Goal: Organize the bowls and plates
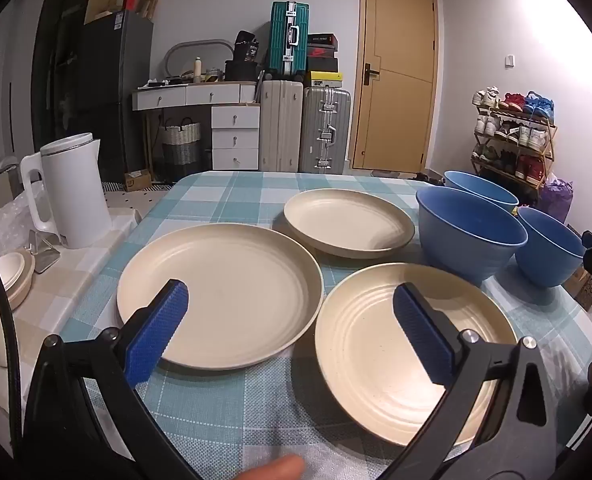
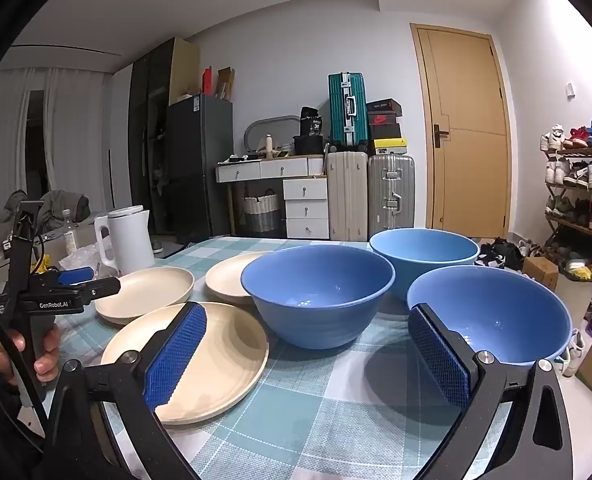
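**On the checked bench: three plates, three bowls, both grippers empty**

Across the bench, under a blue-and-white checked cloth, we count three cream plates and three blue bowls, none stacked.

Plates, left wrist view: large plate at left, ridged plate at right nearest us, far plate behind them. The large and ridged plates lie just beside each other, rims close; whether they touch we cannot tell.

Bowls, right wrist view: middle bowl just right of the plates, back bowl behind it, near bowl toward the bench's right edge. All upright, empty as far as we can see.

Left gripper: jaws spread wide, hovering above the gap between the large and ridged plates, gripping nothing. One blue pad overlaps each plate in view.

Right gripper: jaws likewise released, one pad over the ridged plate, the other before the near bowl, nothing between them.

White kettle stands off the cloth on the adjoining surface at left. Behind: door, suitcases, shoe rack.
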